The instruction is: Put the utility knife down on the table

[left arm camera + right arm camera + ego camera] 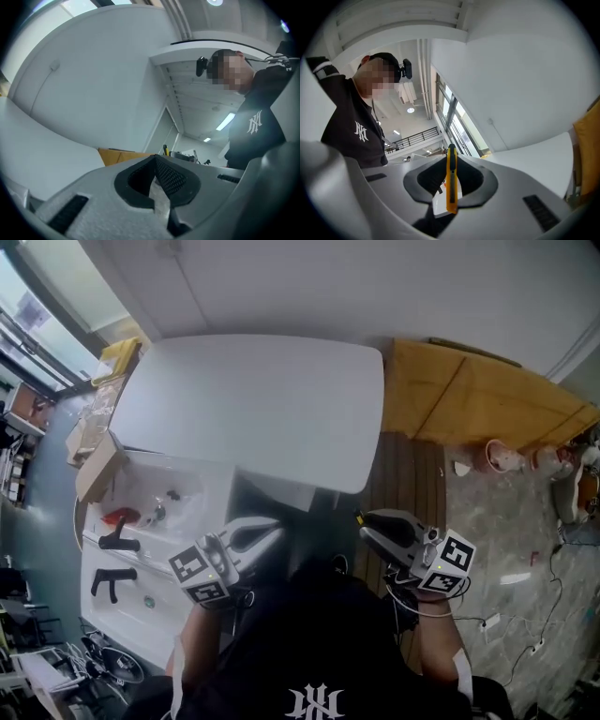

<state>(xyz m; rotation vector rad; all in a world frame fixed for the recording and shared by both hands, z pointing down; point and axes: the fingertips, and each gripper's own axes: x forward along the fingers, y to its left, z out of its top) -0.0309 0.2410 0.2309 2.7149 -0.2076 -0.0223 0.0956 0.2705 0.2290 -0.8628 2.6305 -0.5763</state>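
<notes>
Right claw [451, 180]: clamped on the utility knife [451, 173]. The yellow handle stands edge-on between my pads, and its end pokes out past the tips.
Left claw [157, 187]: pads pressed together with nothing between them. I hold it idle in front of my body.
Knife position: in the air, close to my chest. In the head view my right claw [367, 526] sits just short of the near right corner of the white desk [253, 409], not over it.
Desk: the part of the top I can see is bare, so there is room to land.
Left of the desk: a white unit [187, 493] with small tools on it, well apart from the knife.
Done so far: as I judge it, only the hold. The knife is gripped and ready to carry.
Not yet done: nearly all of the task. I must reach far over the desk top, lower until the handle rests on it, part my pads, and draw back.
Progress: early.
</notes>
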